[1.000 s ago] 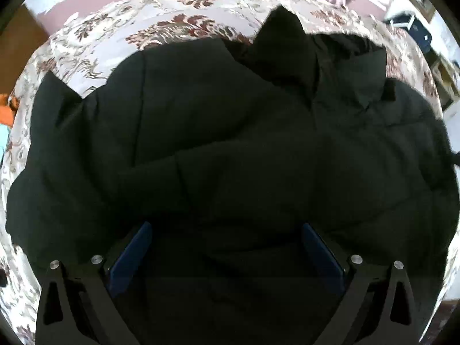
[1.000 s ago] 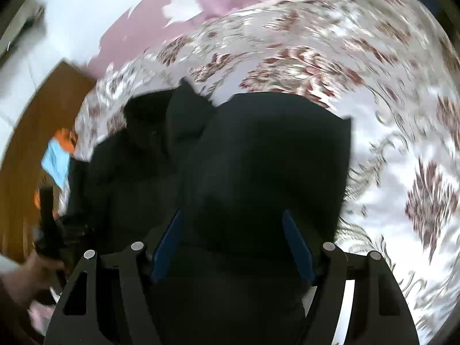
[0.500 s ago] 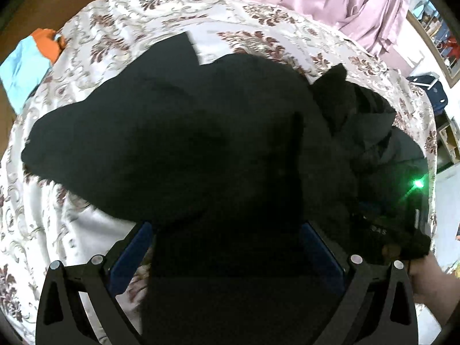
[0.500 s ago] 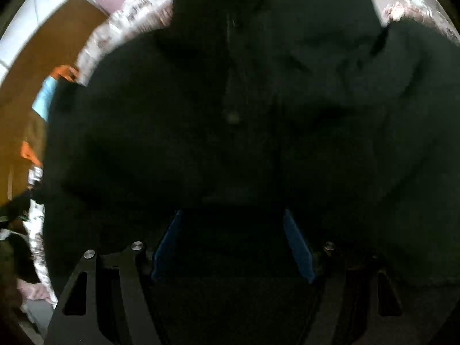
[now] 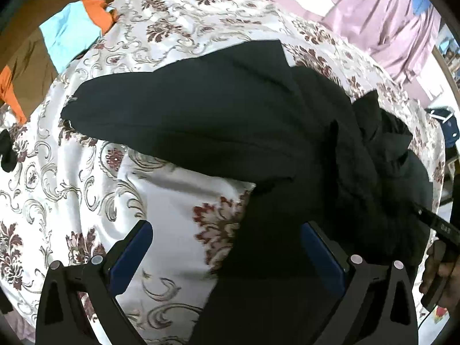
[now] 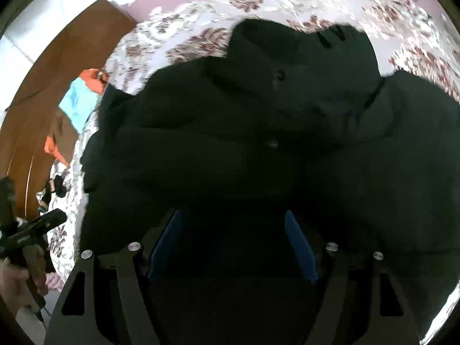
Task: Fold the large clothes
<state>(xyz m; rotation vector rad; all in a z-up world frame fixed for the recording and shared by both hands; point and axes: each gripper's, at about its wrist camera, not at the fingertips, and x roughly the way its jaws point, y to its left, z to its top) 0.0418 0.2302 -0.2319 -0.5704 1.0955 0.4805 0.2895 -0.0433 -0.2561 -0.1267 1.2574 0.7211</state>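
From my left gripper (image 5: pixel 227 244) I see one black jacket (image 5: pixel 230 120) lying across the floral bedspread (image 5: pixel 72 201), a sleeve stretched out leftward; bare bedspread and dark cloth lie between my wide-apart blue pads, pressing nothing. My right hand (image 5: pixel 440 273) shows at that view's edge. My right gripper (image 6: pixel 233 238) sees almost only jacket (image 6: pixel 258 143), with two snaps; its pads stand apart over dark fabric, and I cannot tell whether they grip it. A second ago my left view was filled by jacket; now bedspread shows below. One blue-and-orange cloth (image 5: pixel 74 31) lies beyond.
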